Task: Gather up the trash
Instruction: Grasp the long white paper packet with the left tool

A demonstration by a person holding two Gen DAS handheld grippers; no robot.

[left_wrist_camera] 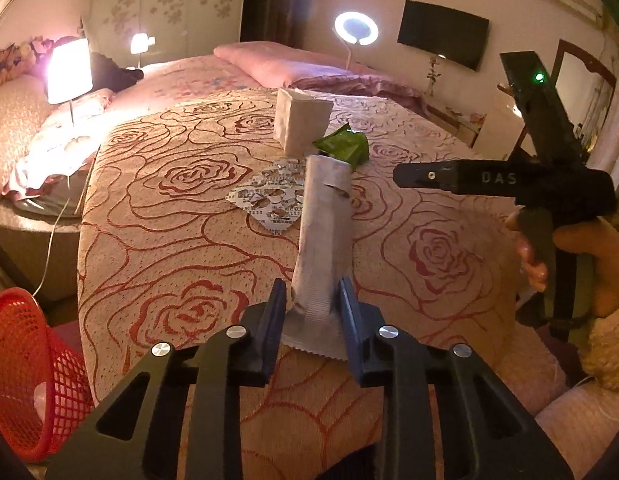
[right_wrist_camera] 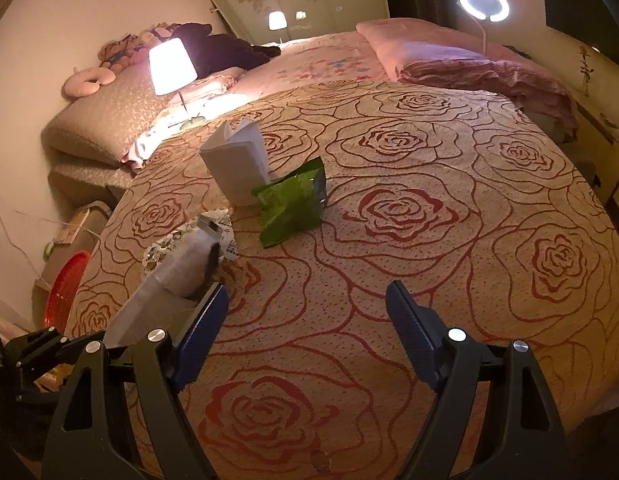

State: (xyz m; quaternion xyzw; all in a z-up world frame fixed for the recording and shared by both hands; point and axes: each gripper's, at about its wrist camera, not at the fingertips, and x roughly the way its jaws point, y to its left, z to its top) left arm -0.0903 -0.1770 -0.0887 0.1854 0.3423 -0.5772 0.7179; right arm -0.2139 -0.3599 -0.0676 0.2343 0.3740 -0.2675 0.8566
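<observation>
My left gripper (left_wrist_camera: 312,300) is shut on the near end of a long grey paper sachet (left_wrist_camera: 325,232), held above the rose-patterned bed; the sachet also shows in the right wrist view (right_wrist_camera: 177,272). Beyond it lie an empty silver blister pack (left_wrist_camera: 269,200), a green foil wrapper (left_wrist_camera: 345,146) (right_wrist_camera: 293,204) and a small white paper box (left_wrist_camera: 299,120) (right_wrist_camera: 237,164). My right gripper (right_wrist_camera: 307,304) is open and empty above the bedspread, to the right of the sachet; it shows in the left wrist view (left_wrist_camera: 413,178).
A red mesh basket (left_wrist_camera: 25,372) (right_wrist_camera: 65,284) stands on the floor off the bed's left edge. A lit lamp (right_wrist_camera: 171,66), pillows and a folded pink quilt (right_wrist_camera: 449,56) lie at the far side. The bedspread (right_wrist_camera: 429,216) is bare to the right.
</observation>
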